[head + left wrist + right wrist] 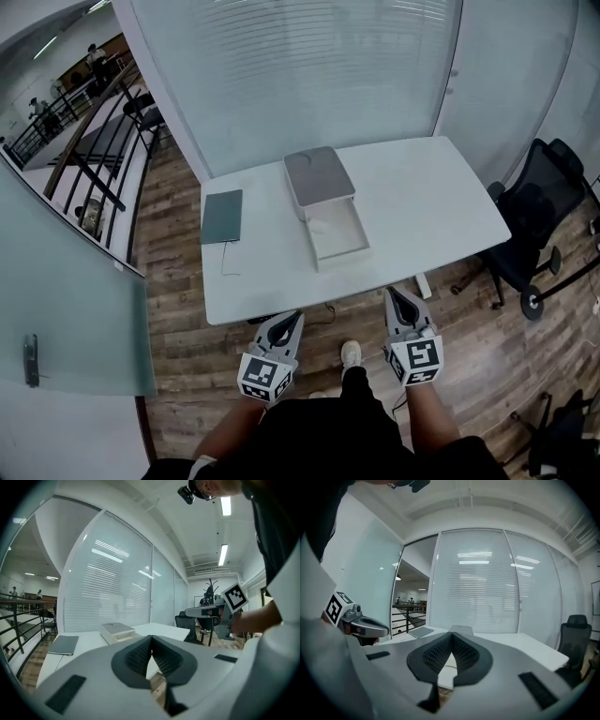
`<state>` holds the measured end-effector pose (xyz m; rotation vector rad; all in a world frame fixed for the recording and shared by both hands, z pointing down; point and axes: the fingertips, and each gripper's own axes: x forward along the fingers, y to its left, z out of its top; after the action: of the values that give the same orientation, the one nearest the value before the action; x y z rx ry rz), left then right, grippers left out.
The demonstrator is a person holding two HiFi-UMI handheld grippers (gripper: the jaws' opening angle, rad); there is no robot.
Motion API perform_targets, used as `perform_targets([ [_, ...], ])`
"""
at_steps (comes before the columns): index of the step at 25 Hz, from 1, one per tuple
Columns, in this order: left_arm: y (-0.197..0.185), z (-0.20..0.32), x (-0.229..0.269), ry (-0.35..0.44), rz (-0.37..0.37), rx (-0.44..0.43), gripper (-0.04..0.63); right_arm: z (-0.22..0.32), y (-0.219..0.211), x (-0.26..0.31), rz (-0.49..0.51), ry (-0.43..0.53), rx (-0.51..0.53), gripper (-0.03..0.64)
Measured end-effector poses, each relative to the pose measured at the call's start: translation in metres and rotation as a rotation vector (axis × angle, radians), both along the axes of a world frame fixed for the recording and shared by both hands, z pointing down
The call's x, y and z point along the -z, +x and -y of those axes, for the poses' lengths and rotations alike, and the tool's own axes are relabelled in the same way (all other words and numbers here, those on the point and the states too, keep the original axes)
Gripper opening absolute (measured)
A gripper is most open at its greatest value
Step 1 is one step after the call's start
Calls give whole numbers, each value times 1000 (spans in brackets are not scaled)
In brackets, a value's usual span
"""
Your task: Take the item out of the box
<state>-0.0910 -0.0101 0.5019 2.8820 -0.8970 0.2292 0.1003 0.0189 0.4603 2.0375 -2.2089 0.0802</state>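
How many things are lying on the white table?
3: an open box in the middle, a dark notebook left of it, and a white sheet nearer than the notebook. The box's contents may be hidden.

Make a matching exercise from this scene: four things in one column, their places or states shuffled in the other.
Things:
1. box
2. dark notebook
3. office chair
4. right gripper

Places or states:
A. beside the right end of the table
B. jaws together, empty, short of the table's near edge
C. middle of the table
D. left part of the table

Pairs: 1-C, 2-D, 3-A, 4-B
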Motion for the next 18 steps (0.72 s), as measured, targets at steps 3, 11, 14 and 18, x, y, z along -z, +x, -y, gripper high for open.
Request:
perform_targets([
  [3, 7, 21, -2, -9, 11, 21, 12, 29, 8, -3, 12, 2, 26, 6],
  [11, 31, 74, 9, 2, 18, 90, 12, 103, 12, -12, -12, -5, 137, 6],
  [14, 42, 89, 9, -2, 27, 107, 12, 125, 17, -16, 1, -15, 170, 6],
  [18, 45, 109, 4, -15, 47, 160, 12, 150, 16, -24, 11, -38, 238, 6],
])
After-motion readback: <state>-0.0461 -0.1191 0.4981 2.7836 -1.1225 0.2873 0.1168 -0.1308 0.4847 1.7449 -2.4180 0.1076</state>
